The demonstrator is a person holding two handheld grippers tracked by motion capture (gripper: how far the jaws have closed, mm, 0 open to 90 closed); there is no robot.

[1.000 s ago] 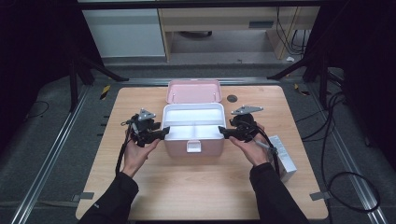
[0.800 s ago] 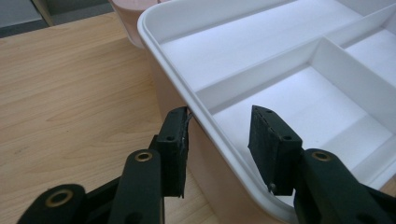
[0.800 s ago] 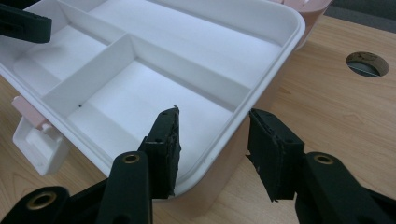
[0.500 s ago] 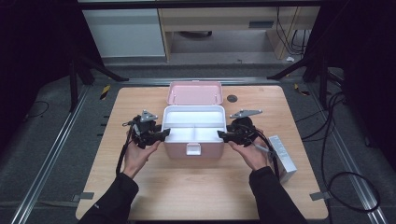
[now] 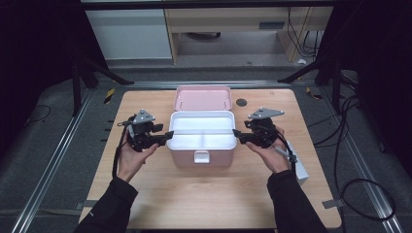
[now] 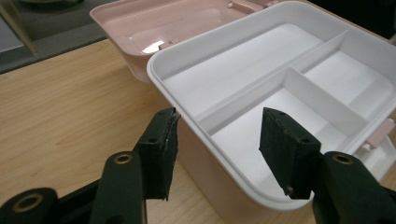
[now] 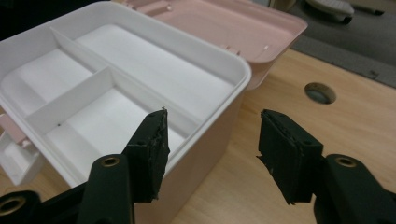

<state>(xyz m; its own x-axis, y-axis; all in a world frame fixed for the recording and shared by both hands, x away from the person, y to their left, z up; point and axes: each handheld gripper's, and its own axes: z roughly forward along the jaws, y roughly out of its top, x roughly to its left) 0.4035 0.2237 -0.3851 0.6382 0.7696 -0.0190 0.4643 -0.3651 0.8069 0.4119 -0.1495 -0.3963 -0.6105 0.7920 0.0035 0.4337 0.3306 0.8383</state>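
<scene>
While each tool straddles an end wall of the white tray (image 5: 201, 131), which sits in the pink box (image 5: 201, 157) at mid-counter (image 5: 204, 204), left tool (image 6: 215, 140) and right tool (image 7: 212, 140) gape released. A lift seems imminent: clench both rims, then raise evenly.

white item (image 5: 297, 165) at table's right edge partly hidden behind right hand (image 5: 270, 153), identity unclear
</scene>
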